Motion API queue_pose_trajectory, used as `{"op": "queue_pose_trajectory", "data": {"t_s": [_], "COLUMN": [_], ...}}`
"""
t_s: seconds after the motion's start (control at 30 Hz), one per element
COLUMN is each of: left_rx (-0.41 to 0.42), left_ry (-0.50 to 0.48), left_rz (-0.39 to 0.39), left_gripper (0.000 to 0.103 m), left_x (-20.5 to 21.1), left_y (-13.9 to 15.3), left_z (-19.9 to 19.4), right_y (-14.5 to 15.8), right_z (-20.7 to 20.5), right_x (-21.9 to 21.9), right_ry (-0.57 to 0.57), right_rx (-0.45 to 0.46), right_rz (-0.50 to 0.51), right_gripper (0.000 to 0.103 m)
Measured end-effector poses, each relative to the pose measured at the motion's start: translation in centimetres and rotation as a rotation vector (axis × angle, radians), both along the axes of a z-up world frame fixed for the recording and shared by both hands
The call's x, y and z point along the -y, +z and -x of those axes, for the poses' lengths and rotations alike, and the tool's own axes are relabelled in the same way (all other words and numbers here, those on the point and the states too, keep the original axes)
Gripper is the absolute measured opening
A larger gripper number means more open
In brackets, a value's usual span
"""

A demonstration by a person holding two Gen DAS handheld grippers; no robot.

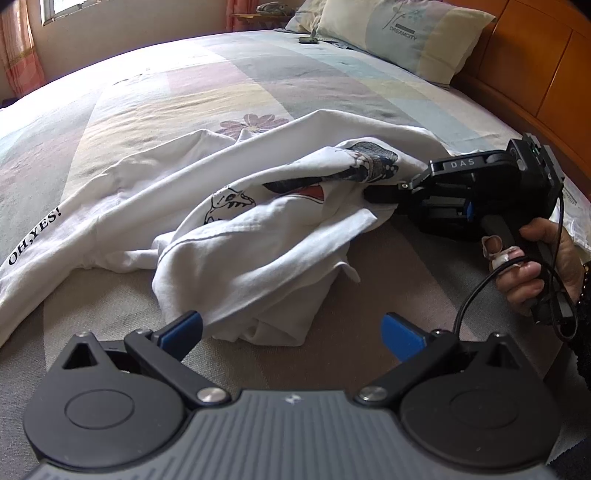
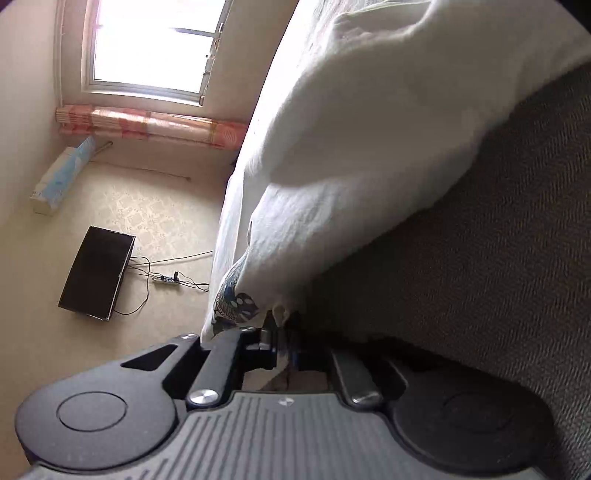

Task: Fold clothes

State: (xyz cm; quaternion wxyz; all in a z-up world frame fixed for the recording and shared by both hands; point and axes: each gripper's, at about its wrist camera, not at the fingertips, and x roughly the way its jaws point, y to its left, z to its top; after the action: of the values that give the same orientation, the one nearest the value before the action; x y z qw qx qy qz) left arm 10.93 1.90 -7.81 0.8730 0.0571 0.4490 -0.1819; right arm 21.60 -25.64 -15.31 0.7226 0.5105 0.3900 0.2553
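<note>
A white printed T-shirt [image 1: 236, 236] lies crumpled on the bed, with a cartoon print and the words "OH,YES!" at the left. My left gripper [image 1: 291, 328] is open, its blue fingertips [image 1: 184, 326] spread just in front of the shirt's near folds and not holding anything. My right gripper [image 1: 373, 194], held by a hand [image 1: 535, 266], is shut on the T-shirt's right edge and lifts it a little. In the right wrist view the right gripper [image 2: 282, 332] pinches the white T-shirt [image 2: 369, 147], which drapes away from the closed fingers.
The bed [image 1: 258, 85] has a pastel patchwork sheet, a pillow [image 1: 399, 33] at the back right and a wooden headboard [image 1: 535, 66]. A window [image 2: 155, 44], a dark flat screen [image 2: 98, 271] and a power strip [image 2: 166, 280] appear by the wall.
</note>
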Motion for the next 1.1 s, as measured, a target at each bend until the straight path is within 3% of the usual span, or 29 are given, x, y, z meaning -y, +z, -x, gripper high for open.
{"op": "queue_pose_trajectory", "data": {"t_s": [0.2, 0.47, 0.67, 0.77, 0.87, 0.93, 1.1], "left_rx": [-0.008, -0.016, -0.02, -0.024, -0.032, -0.037, -0.047], "left_ry": [-0.003, -0.004, -0.003, -0.002, 0.003, 0.006, 0.015], "left_rz": [-0.002, -0.005, -0.014, -0.023, -0.027, -0.029, -0.03], "left_gripper": [0.102, 0.102, 0.102, 0.102, 0.102, 0.102, 0.102], "left_x": [-0.1, -0.1, 0.1, 0.1, 0.1, 0.0, -0.2], "left_y": [-0.2, -0.4, -0.6, -0.7, -0.9, -1.0, -1.2], "left_z": [0.0, 0.1, 0.1, 0.2, 0.3, 0.4, 0.5], "right_y": [-0.3, -0.9, -0.8, -0.7, -0.7, -0.5, 0.5], "right_z": [0.3, 0.5, 0.8, 0.5, 0.3, 0.1, 0.0], "right_x": [0.3, 1.7, 1.7, 1.1, 0.5, 0.1, -1.8], "right_ry": [-0.023, -0.021, -0.097, -0.127, -0.139, -0.125, -0.106], "right_rx": [0.01, 0.033, -0.016, -0.041, -0.069, -0.076, -0.038], "right_rz": [-0.006, -0.063, -0.041, -0.017, 0.019, 0.079, 0.251], "right_gripper": [0.008, 0.018, 0.018, 0.018, 0.01, 0.001, 0.0]}}
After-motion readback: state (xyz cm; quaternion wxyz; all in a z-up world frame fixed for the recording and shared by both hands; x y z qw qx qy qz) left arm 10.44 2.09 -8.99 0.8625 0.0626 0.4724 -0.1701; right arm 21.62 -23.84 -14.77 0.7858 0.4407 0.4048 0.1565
